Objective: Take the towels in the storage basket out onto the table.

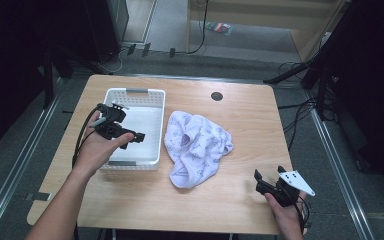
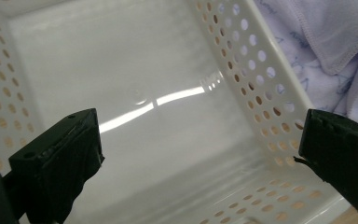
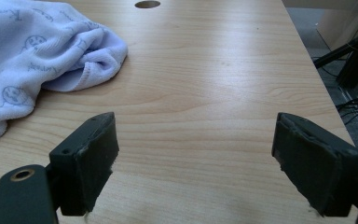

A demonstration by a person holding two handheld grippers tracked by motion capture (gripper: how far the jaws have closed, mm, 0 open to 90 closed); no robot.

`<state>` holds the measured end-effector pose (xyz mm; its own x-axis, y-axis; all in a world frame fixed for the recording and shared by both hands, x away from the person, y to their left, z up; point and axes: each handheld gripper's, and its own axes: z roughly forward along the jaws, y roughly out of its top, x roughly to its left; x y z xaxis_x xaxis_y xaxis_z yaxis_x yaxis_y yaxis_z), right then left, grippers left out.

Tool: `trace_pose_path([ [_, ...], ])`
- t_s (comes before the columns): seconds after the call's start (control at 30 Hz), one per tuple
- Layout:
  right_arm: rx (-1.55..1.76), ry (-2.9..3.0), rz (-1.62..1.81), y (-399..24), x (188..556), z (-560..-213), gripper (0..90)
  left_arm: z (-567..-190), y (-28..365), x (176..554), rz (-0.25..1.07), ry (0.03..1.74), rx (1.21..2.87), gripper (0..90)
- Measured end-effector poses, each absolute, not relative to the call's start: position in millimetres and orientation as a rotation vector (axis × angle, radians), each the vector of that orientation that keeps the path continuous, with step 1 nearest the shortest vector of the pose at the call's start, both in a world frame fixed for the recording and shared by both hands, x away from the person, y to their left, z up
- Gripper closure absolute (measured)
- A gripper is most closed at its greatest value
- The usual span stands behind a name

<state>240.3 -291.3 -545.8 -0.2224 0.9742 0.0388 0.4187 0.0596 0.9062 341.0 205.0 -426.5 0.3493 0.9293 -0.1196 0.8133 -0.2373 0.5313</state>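
Crumpled white cloth with a pale blue print (image 1: 197, 148) lies at the centre of the light wooden table (image 1: 240, 200), just right of the white perforated plastic basket (image 1: 152, 160). At centre left, the left gripper (image 1: 130, 137) hangs over the basket, jaws spread. At lower right, the right gripper (image 1: 267, 181) sits with jaws spread, nothing between them.

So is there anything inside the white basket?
No, the white basket looks empty: the left gripper view shows its bare, shiny floor. The left gripper hangs open above it. The crumpled cloth lies beside it on the table.
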Motion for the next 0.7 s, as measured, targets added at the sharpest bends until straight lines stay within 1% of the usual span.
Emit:
trace_pose_path([
  [0.07, 1.399, 1.714, 1.127, -291, 240, -546, 14.6, -428, 211, 336, 0.309, 1.511, 2.082, 0.0],
  [0.2, 1.401, 1.715, 1.125, -291, 240, -546, 14.6, -429, 219, 325, 0.383, 1.509, 2.047, 0.0],
  [0.23, 1.401, 1.715, 1.125, -291, 241, -546, 14.6, -429, 219, 325, 0.383, 1.509, 2.047, 0.0],
  [0.3, 1.402, 1.714, 1.125, -291, 241, -546, 14.6, -428, 226, 319, 0.404, 1.503, 2.025, 0.0],
  [0.33, 1.402, 1.714, 1.125, -291, 241, -546, 14.7, -428, 235, 312, 0.439, 1.503, 1.994, 0.0],
  [0.5, 1.404, 1.715, 1.122, -291, 241, -546, 14.7, -431, 252, 300, 0.460, 1.489, 1.945, 0.0],
  [0.7, 1.408, 1.714, 1.120, -291, 241, -546, 14.7, -439, 275, 280, 0.517, 1.489, 1.885, 0.0],
])
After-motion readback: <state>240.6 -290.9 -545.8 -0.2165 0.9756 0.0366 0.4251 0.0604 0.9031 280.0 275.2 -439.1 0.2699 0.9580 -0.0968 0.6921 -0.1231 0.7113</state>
